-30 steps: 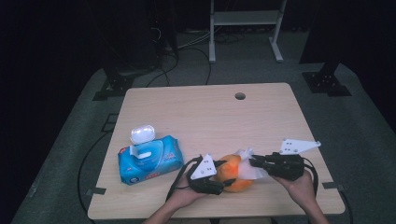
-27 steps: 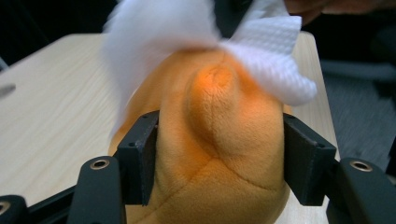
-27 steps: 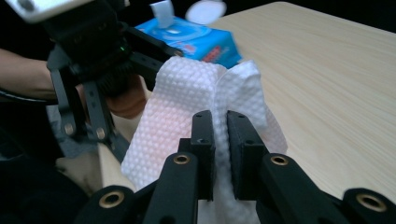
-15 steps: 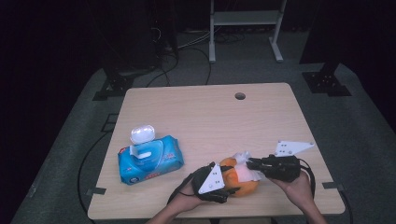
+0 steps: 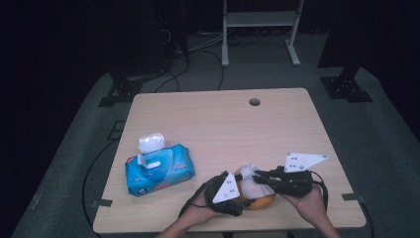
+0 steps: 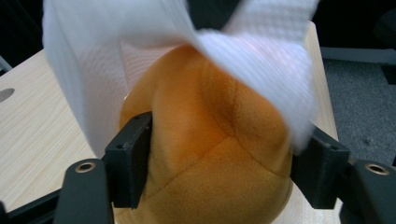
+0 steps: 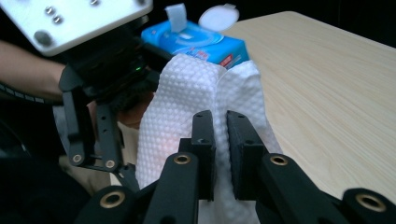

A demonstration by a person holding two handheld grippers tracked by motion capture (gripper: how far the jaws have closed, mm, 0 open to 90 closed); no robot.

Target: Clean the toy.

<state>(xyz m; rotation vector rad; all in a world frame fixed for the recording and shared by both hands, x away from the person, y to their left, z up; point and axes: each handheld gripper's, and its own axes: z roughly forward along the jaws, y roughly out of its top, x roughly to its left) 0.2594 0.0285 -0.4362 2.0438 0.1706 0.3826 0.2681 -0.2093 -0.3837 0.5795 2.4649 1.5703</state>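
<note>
So the orange plush ball point(image 6: 205, 154) is held by the left gripper point(image 5: 233, 193), jaws just easing wider, right of the wipes pack point(image 5: 158, 170). A white wipe point(image 7: 201, 93) is pinched by the closed right gripper point(image 7: 220, 140) and draped over the ball. Wiping is judged mid-way.

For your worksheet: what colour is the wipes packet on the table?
Blue, with a white flip lid; the wipes packet shows best in the high view.

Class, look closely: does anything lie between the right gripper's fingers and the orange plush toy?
Yes. The white wipe is pinched in the right gripper and drapes over the orange plush toy, which the left gripper holds.
</note>
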